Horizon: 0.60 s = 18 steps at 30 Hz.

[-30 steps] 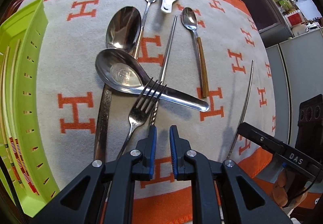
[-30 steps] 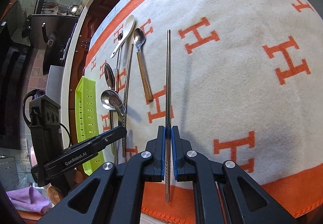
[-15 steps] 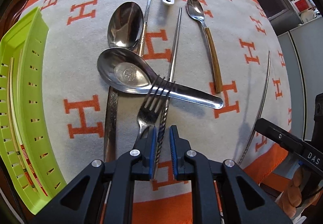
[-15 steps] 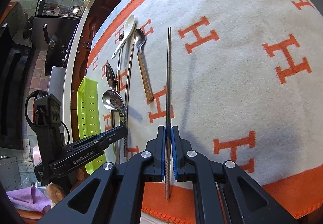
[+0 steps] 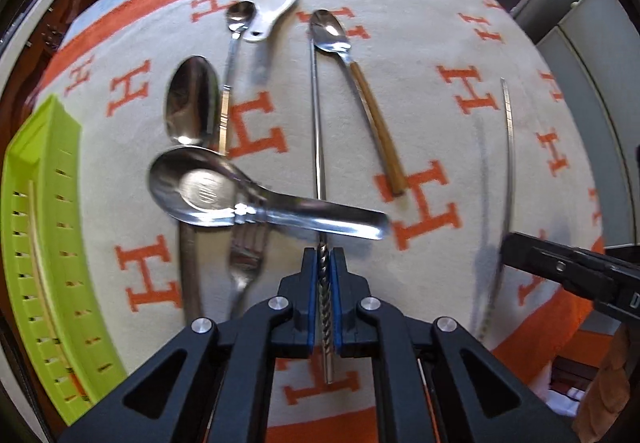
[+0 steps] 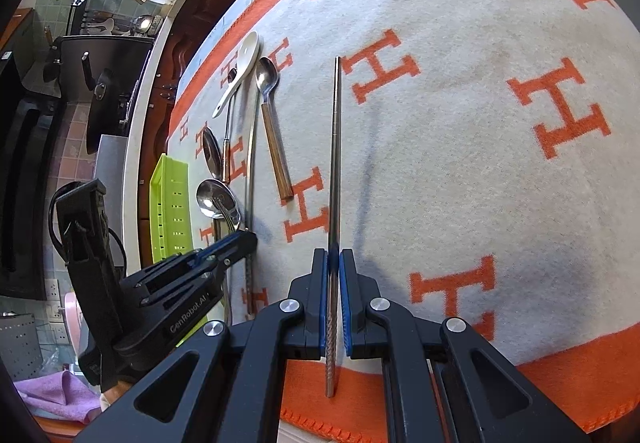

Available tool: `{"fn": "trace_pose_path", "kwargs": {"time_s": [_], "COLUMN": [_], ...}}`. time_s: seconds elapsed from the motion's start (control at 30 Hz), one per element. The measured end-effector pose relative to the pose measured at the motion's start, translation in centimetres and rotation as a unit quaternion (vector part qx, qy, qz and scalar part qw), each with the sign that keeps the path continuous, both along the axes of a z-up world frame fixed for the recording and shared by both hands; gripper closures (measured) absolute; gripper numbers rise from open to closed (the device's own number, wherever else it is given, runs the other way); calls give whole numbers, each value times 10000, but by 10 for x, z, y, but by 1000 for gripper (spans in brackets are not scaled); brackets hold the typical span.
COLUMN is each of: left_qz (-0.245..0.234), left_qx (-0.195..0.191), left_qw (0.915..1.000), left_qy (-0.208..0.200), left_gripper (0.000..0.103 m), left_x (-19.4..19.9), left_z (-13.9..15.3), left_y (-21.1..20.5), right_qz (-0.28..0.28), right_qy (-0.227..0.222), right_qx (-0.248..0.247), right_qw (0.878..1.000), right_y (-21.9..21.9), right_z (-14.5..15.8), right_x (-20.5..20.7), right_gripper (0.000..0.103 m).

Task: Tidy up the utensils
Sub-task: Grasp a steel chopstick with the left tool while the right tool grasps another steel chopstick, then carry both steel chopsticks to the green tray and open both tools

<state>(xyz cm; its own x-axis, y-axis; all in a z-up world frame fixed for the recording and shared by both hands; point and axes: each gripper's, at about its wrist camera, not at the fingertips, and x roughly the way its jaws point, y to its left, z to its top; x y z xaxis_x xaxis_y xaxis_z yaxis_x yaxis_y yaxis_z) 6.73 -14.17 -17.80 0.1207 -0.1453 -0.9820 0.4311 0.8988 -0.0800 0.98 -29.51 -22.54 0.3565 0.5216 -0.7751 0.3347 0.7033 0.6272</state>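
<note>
My left gripper [image 5: 323, 257] has its blue pads on either side of the twisted end of a steel chopstick [image 5: 318, 115] that lies on the blanket under the handle of a wide steel spoon [image 5: 208, 189]; the pads stand close to it with a thin gap. A fork [image 5: 246, 263] lies just left. My right gripper [image 6: 334, 259] is shut on a second steel chopstick [image 6: 335, 147] and holds it above the blanket; it also shows in the left wrist view [image 5: 508, 147]. A green tray [image 5: 44, 227] stands at the left.
On the orange-and-white blanket [image 5: 460, 23] lie a big steel spoon [image 5: 192, 99], a small teaspoon [image 5: 239, 17], a white ceramic spoon [image 5: 274, 3] and a wooden-handled spoon [image 5: 360, 83]. The tray holds chopsticks. The blanket's front edge is near both grippers.
My left gripper has moved forward and right, so the lying chopstick's twisted end now sits between its pads. The right gripper still holds its chopstick, lifted slightly.
</note>
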Motion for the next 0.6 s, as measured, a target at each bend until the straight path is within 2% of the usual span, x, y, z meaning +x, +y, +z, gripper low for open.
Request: {"fn": "trace_pose_path", "kwargs": {"time_s": [0.3, 0.6], "left_qz": [-115, 53], "left_qx": [-580, -912], "left_qw": [9981, 9958], "left_qy": [182, 21], "left_gripper": [100, 100], "left_x": [-28, -40], "left_z": [16, 57], "left_y": [-7, 35], "right_qz": [-100, 0], "right_qy": [-129, -206], "right_qx": [11, 22], "right_qw": [9999, 9998], "right_y": [-4, -1], "right_z": [9, 17], "right_x": [-4, -5], "right_gripper": [98, 98]}}
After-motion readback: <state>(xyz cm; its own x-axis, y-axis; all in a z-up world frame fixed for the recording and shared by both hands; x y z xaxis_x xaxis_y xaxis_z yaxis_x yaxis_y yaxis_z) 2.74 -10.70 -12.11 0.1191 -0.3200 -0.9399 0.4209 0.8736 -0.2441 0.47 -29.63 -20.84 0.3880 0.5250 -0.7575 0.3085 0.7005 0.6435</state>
